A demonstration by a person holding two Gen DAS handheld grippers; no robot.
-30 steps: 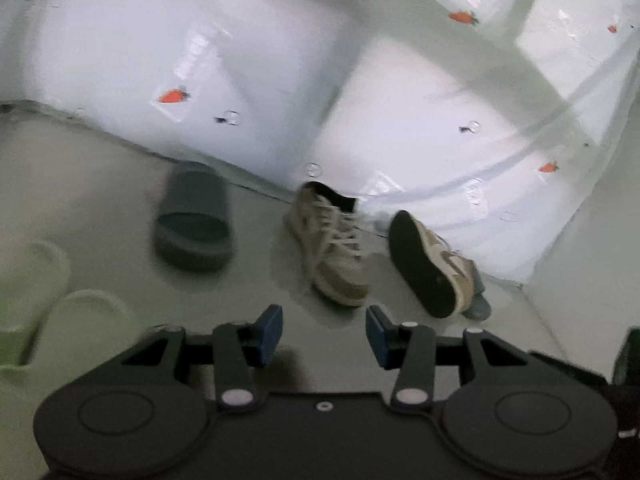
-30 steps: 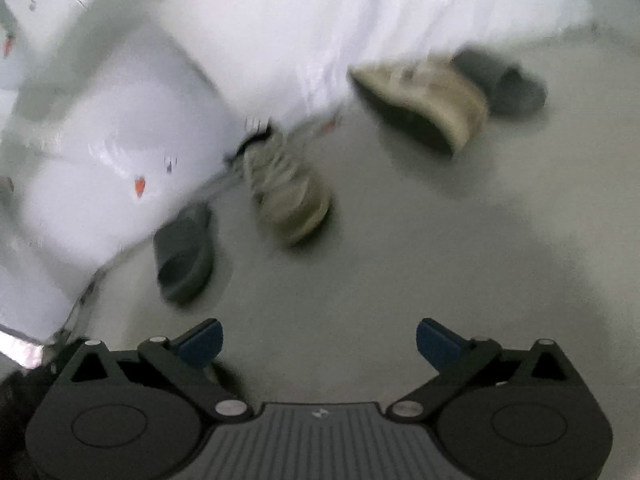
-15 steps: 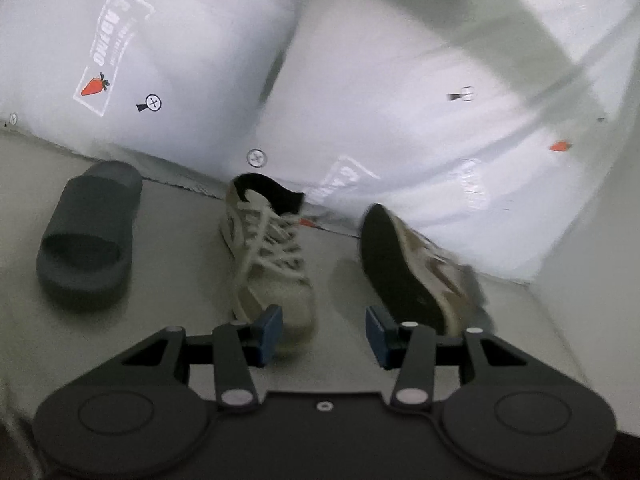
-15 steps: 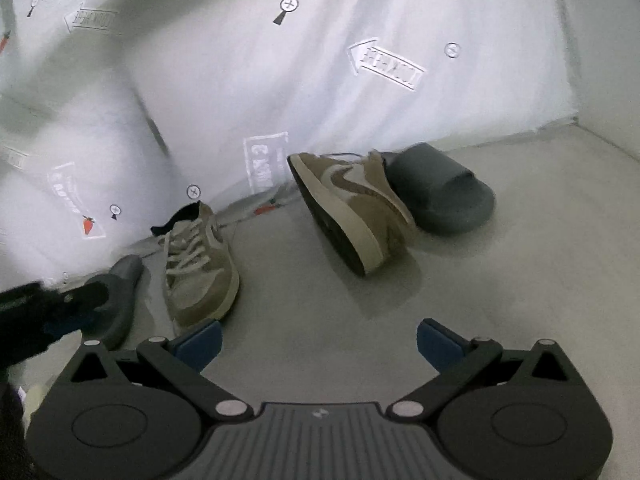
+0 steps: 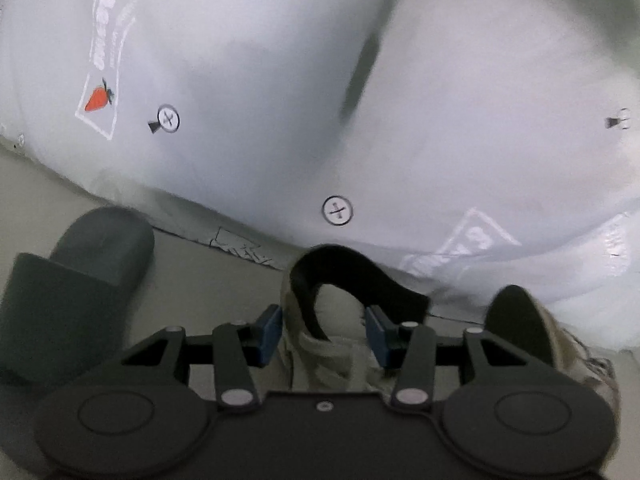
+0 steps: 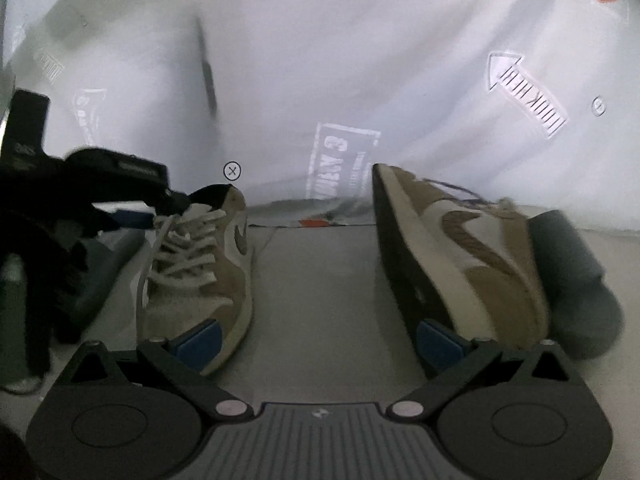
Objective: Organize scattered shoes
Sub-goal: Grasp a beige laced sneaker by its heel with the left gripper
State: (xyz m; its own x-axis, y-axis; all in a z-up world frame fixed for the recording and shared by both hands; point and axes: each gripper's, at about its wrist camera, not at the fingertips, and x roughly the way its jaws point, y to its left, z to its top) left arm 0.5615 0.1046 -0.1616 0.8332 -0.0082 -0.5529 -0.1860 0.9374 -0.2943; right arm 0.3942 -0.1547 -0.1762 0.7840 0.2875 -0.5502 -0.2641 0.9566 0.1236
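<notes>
- Left gripper: blue-padded fingers spread, straddling the collar of the upright tan-and-cream lace-up sneaker; pads sit either side of the tongue, no squeeze seen yet
- Same sneaker in right wrist view: sole down, toe toward the camera, black heel lining away by the white printed plastic sheet
- Right gripper: fingers wide apart, nothing between them, hovering over bare grey floor between the two sneakers
- Second tan-and-cream sneaker: ahead-right of the right gripper, tipped on its side, dark sole facing left, leaning against a dark grey rubber slide sandal
- Another dark grey slide sandal just left of the left gripper
- Judged step: take hold of the upright sneaker at the collar
- To do well: seat one pad inside the collar and one outside on the firm side wall, not on loose laces or soft tongue; close fully before lifting
- Lift straight up so the toe clears the slide sandal beside it
- Risk: a shallow grip on the collar may let the toe droop
</notes>
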